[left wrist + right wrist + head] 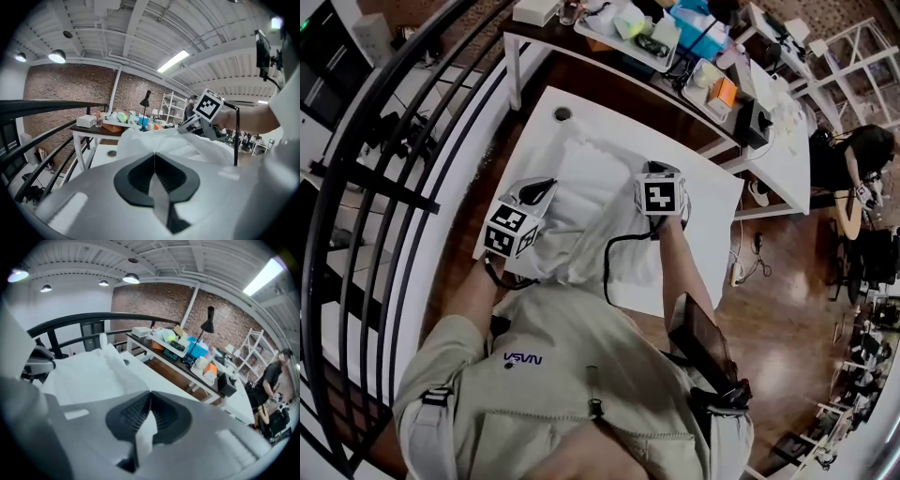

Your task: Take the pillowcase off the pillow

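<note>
A white pillow in its white pillowcase (pixel 591 183) lies on the white table (pixel 712 211). My left gripper (pixel 539 192) is at the pillow's near left corner and my right gripper (pixel 658 173) is at its right side. In the left gripper view the left gripper (pixel 154 159) is shut, with a strip of the pillowcase's cloth (pixel 159 199) pinched between its pads; the pillowcase (pixel 164 143) bulges just beyond. The right gripper (pixel 150 397) is likewise shut on a fold of white cloth (pixel 143 434). The pillowcase (pixel 89 376) spreads out to its left.
A cluttered table (pixel 628 42) stands beyond the white one. A black railing (pixel 384 169) runs along the left. A person (pixel 862 159) sits at the far right. A round cable hole (pixel 562 113) is at the table's far left corner.
</note>
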A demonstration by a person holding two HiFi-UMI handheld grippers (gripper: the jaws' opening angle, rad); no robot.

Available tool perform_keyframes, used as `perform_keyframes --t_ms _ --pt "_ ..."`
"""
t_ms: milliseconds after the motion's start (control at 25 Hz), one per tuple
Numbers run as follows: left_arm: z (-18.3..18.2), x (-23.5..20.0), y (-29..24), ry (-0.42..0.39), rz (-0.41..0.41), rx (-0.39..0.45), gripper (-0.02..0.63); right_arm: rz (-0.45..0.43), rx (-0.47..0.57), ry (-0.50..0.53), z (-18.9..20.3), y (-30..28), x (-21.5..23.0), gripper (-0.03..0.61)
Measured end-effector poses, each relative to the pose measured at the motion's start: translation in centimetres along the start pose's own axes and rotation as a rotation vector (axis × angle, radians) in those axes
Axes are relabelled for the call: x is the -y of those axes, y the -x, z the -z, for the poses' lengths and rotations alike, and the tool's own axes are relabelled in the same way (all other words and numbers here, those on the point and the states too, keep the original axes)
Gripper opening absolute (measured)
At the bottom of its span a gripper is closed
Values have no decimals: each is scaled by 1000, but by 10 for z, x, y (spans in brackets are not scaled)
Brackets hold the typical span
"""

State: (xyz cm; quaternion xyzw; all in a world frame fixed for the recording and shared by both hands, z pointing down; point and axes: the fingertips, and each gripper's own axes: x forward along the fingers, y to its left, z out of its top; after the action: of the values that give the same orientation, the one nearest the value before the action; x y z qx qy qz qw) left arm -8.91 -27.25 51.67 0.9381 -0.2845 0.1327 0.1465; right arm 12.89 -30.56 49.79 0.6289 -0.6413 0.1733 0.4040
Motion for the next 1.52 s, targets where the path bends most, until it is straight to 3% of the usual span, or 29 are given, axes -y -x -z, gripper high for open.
perform_keyframes --t_ms 120,200,400,520,640,800,960,1040,1160,1240,1320,1400,1520 --pt "15 -6 2 53 -8 -17 14 -30 -67 -45 31 -11 -1 6" --pt "22 -7 -3 64 -4 -39 14 -44 -62 -3 33 -18 -13 6" --pt "27 -3 -20 -12 16 -91 18 -79 -33 96 20 -22 -29 8" --pt "13 -2 -24 -89 -1 -74 39 -127 -17 92 14 -17 -36 68" --pt "-13 -6 -16 -110 -30 -3 87 -253 54 101 -7 -7 -56 154" --pt "-32 -43 -32 -34 -105 10 161 -370 161 64 -54 14 -70 158" --pt "-23 -67 -72 85 -77 -100 239 -396 169 33 -89 -1 -71 158" --pt "-17 -69 -89 107 -47 -161 282 -423 143 26 -98 -19 -75 158" --pt "-2 -73 -104 125 -36 -244 295 -449 86 36 -104 -46 -85 158" --pt "8 -71 -109 152 -21 -288 291 -473 45 58 -105 -63 -95 158" --pt "13 -61 -111 156 24 -310 202 -503 -4 81 -102 -78 -107 173" --pt "18 -45 -111 111 81 -329 74 -520 -51 110 -97 -90 -118 173" --pt "18 -27 -106 8 105 -344 24 -520 -127 152 -84 -105 -122 173"
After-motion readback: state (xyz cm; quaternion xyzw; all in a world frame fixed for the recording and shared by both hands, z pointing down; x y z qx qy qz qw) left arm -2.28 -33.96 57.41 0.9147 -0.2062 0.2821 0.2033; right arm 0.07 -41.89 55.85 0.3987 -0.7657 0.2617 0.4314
